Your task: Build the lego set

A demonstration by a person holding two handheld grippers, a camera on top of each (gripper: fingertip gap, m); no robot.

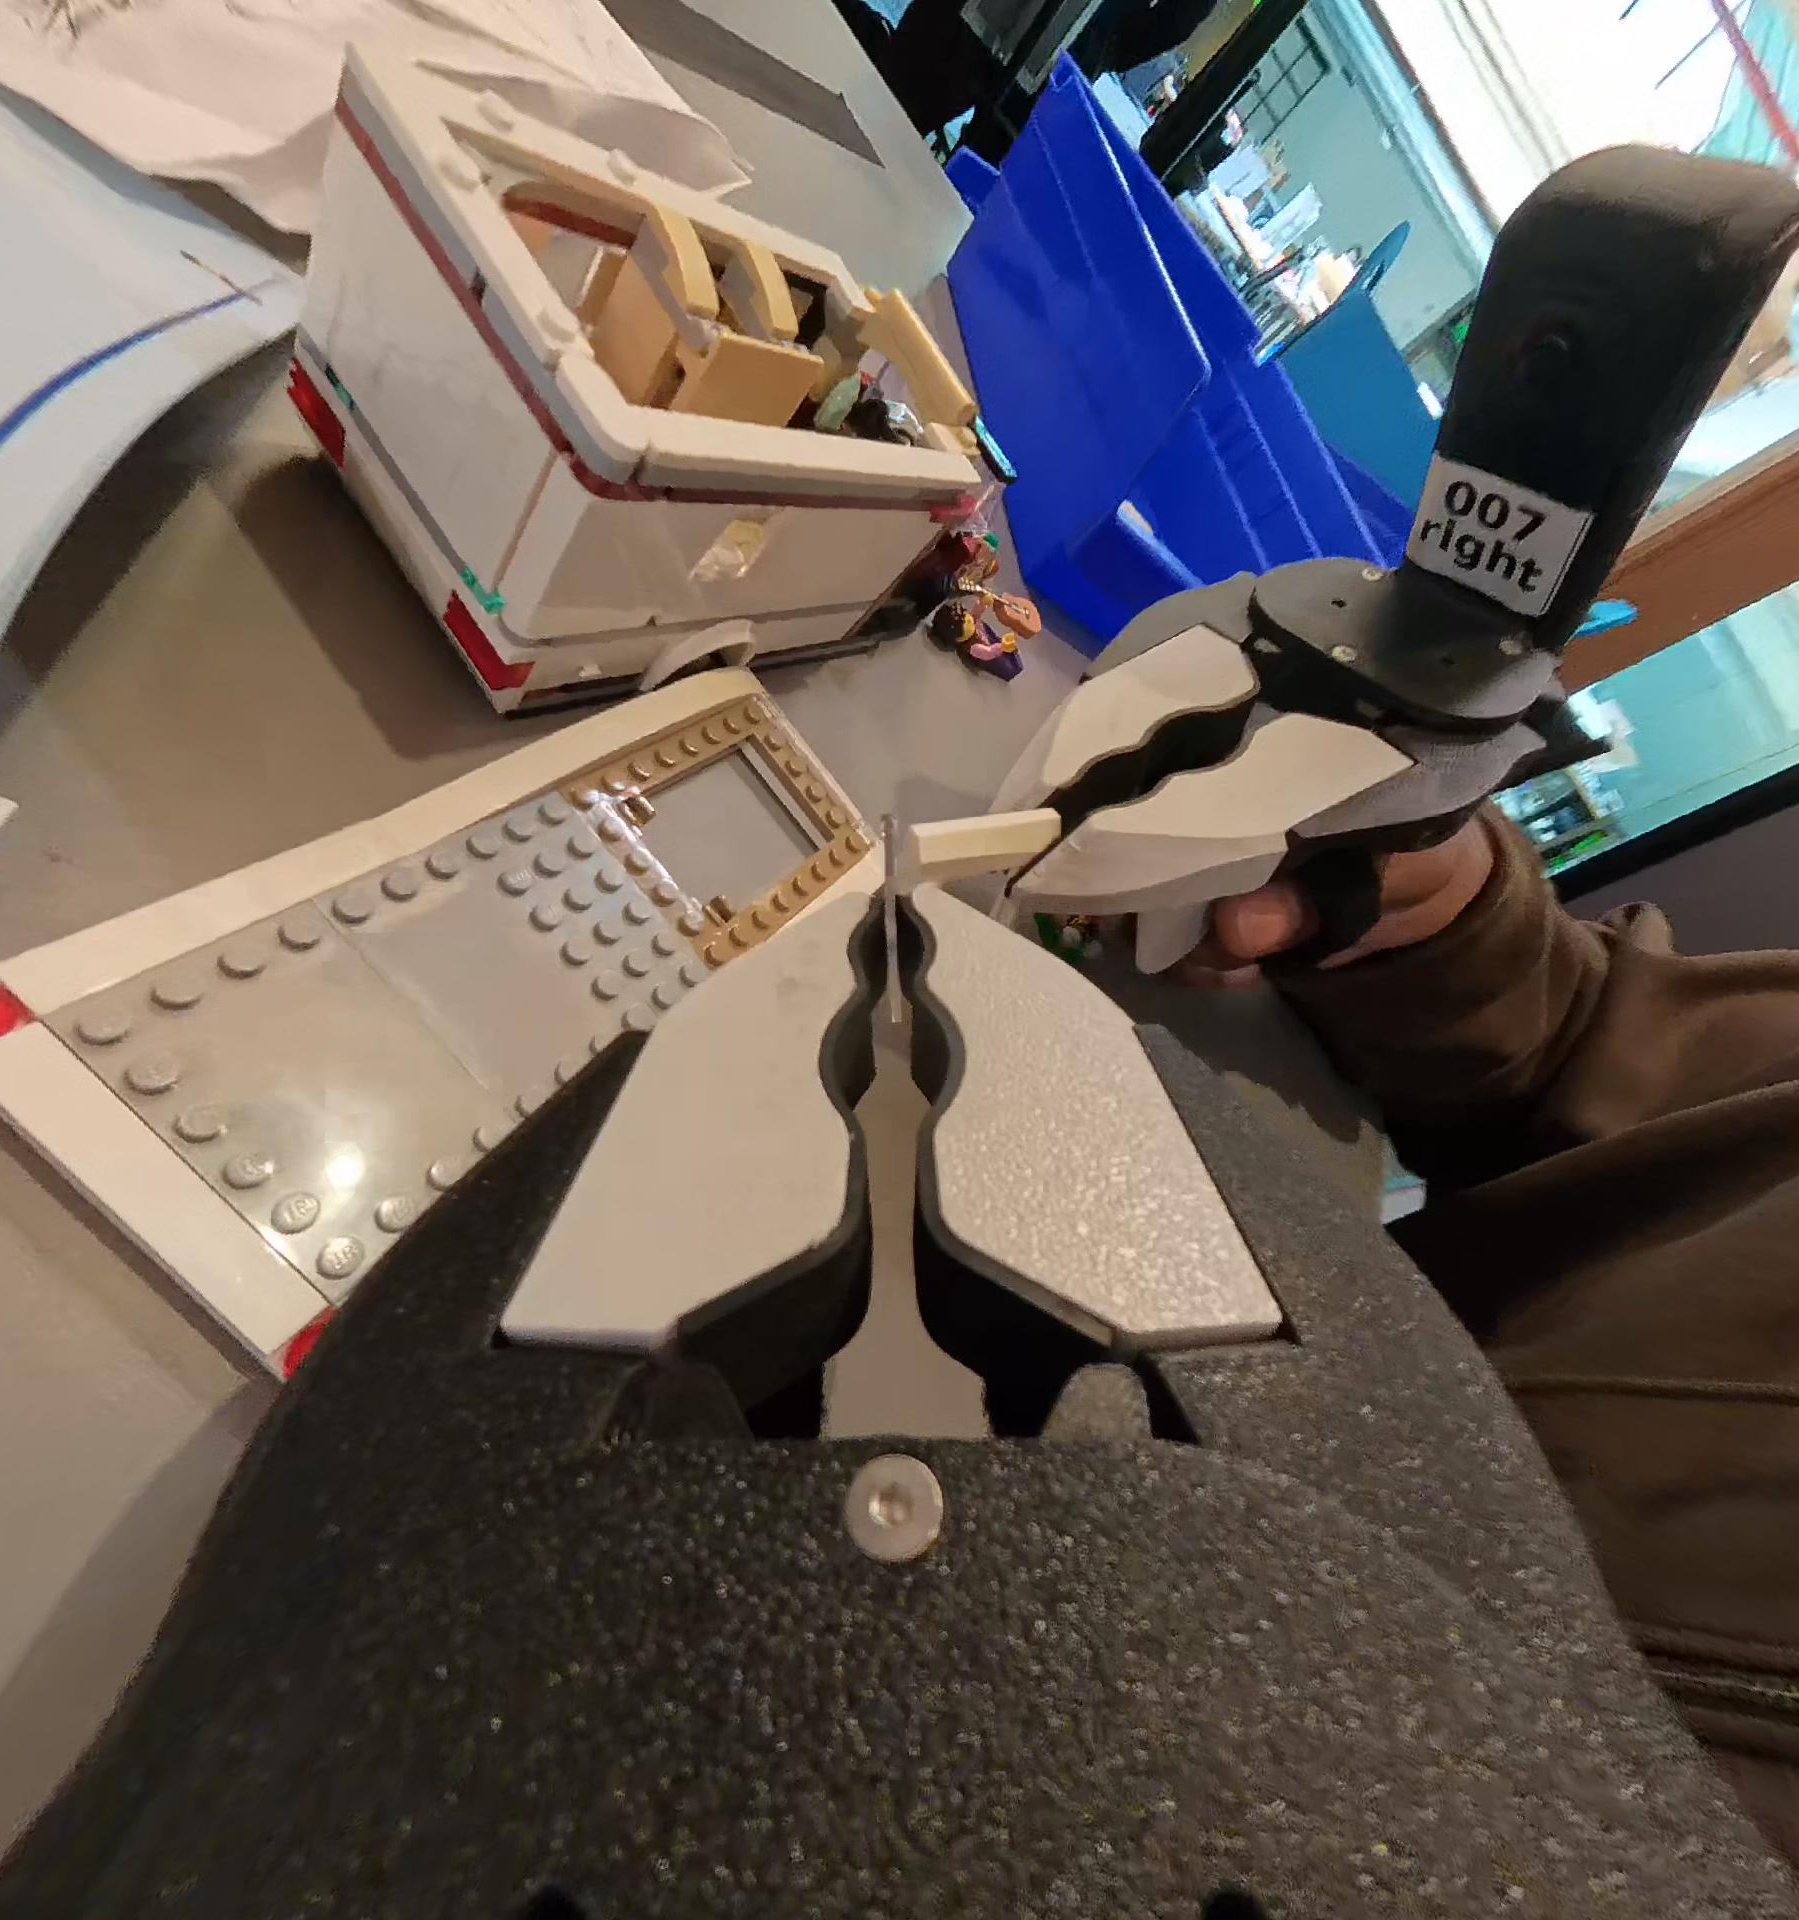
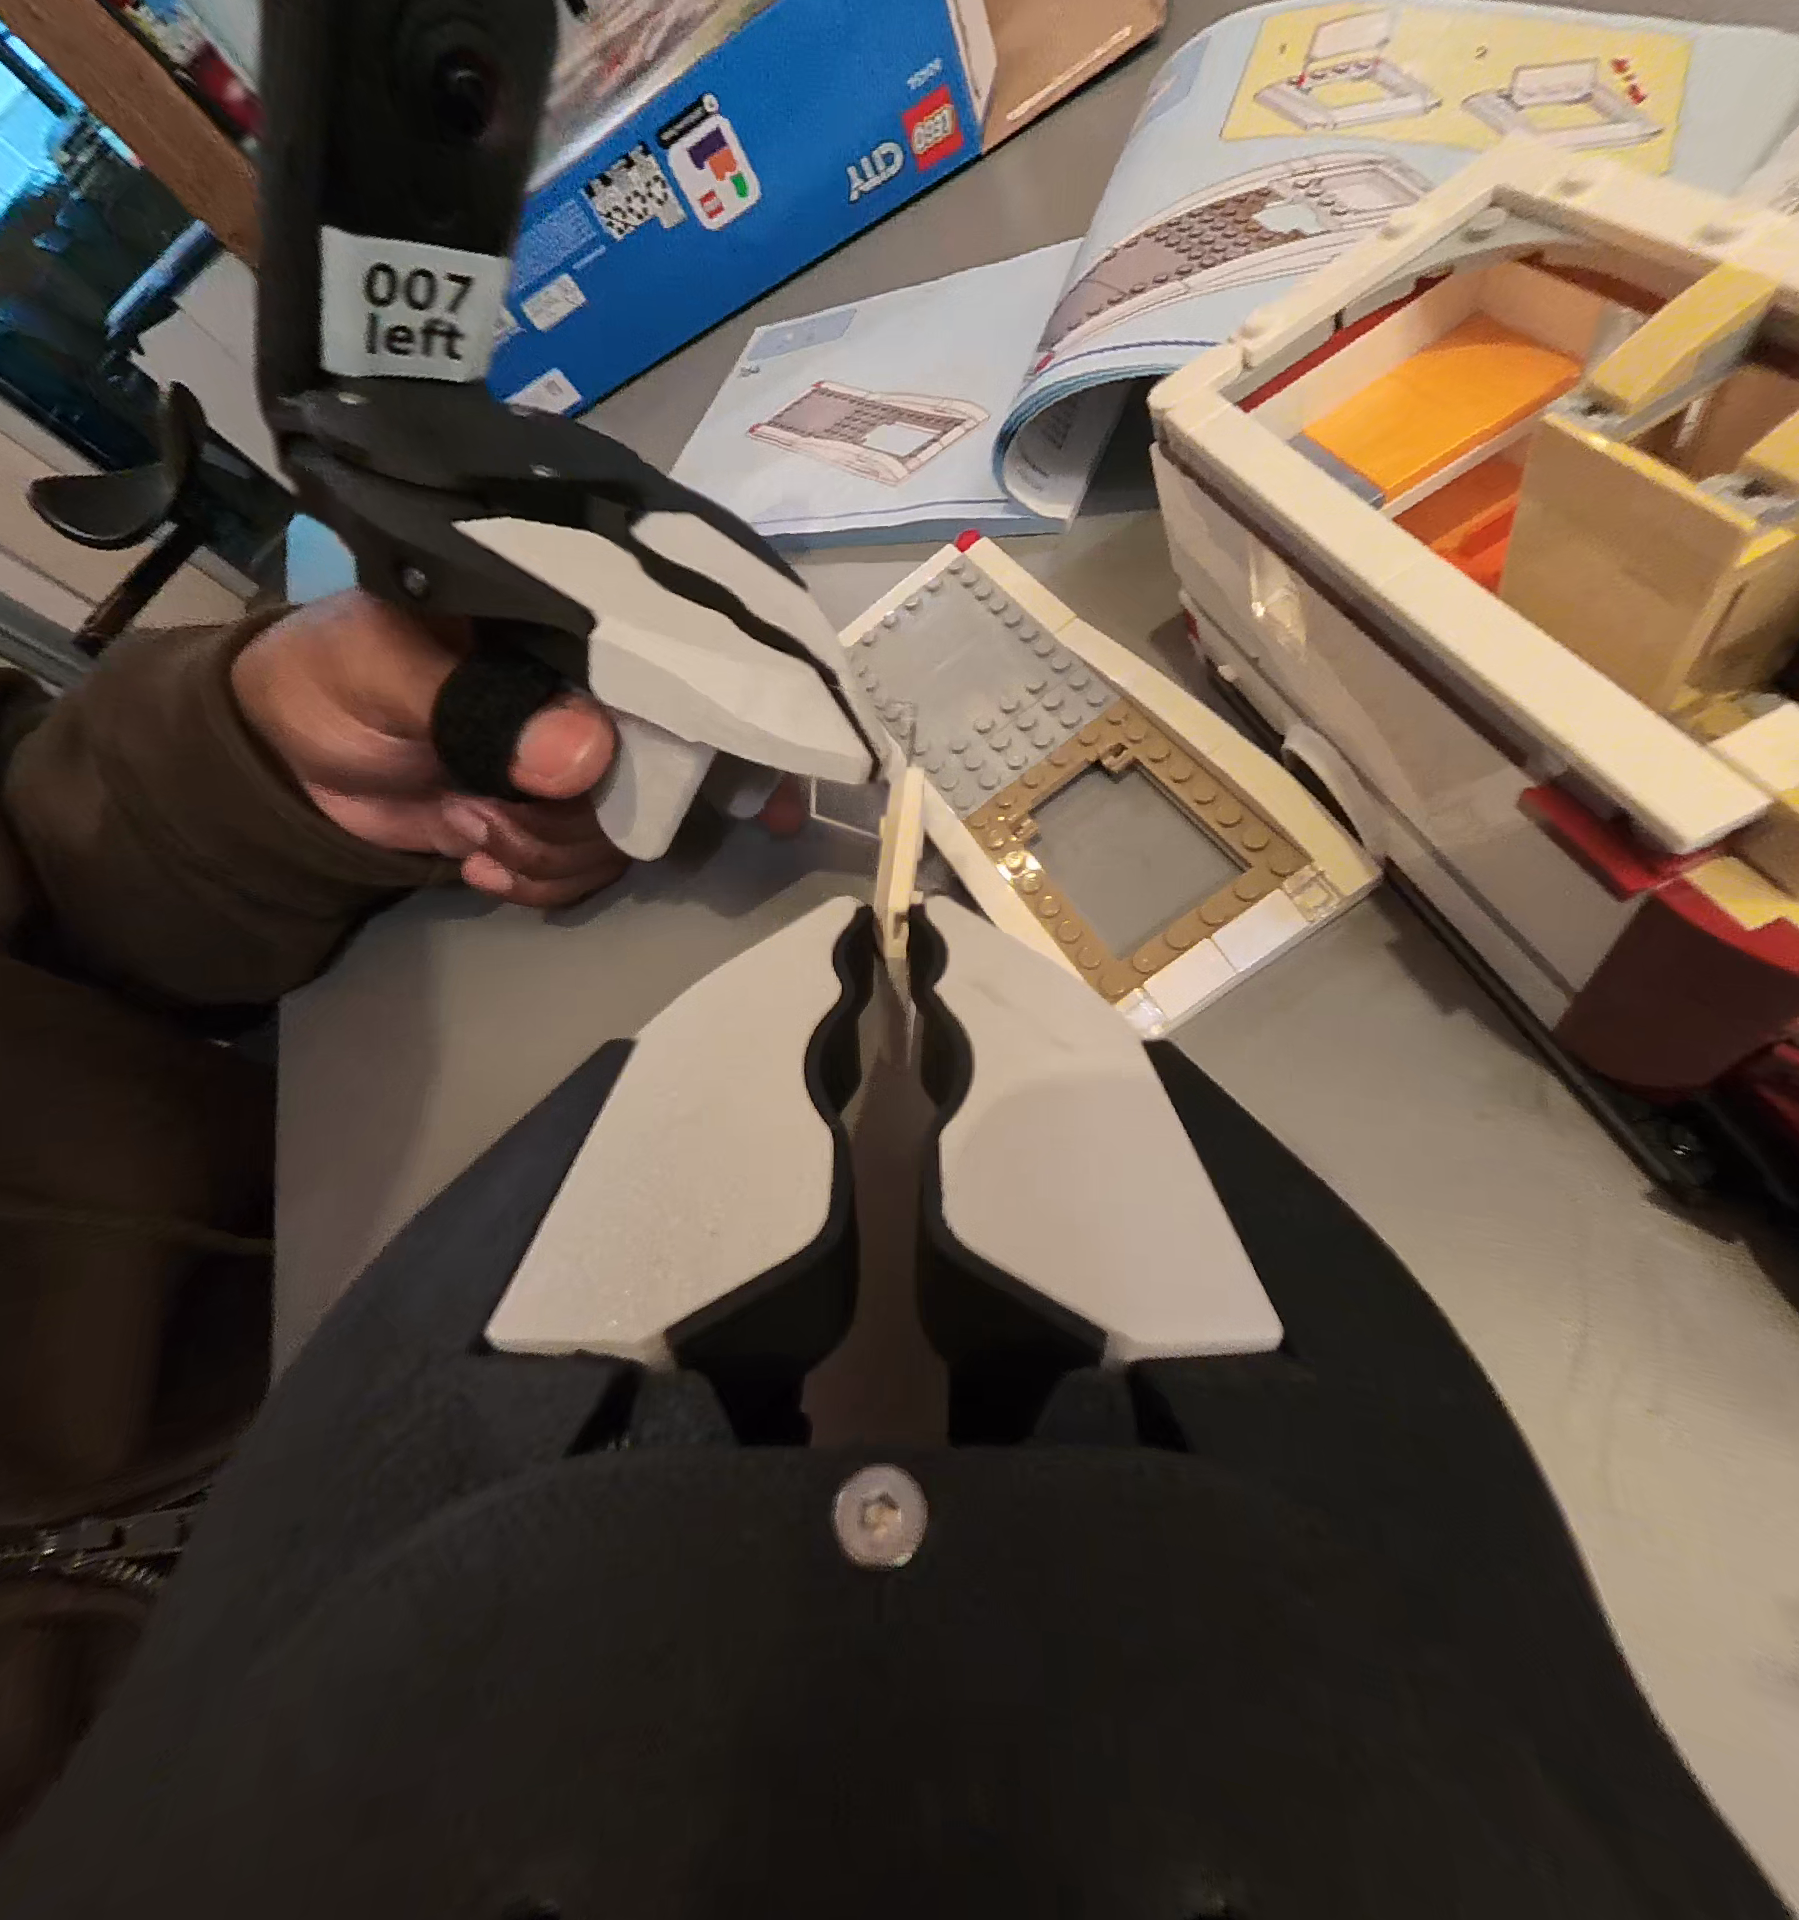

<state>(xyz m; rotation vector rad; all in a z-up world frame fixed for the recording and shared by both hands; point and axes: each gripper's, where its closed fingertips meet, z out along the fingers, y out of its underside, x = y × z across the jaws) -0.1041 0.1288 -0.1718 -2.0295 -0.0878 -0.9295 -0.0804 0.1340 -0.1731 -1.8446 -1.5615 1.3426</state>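
Pinching a thin clear panel (image 1: 890, 925) edge-on in my left gripper (image 1: 893, 906), jaws almost shut on it. My right gripper (image 2: 893, 914) is clamped narrowly on a cream plate piece (image 2: 900, 852), whose far end meets the panel. Beyond lies a studded grey-and-tan roof section (image 1: 438, 935), flat on the table (image 1: 147, 644); farther off stands the white camper body (image 1: 604, 436), open-topped.
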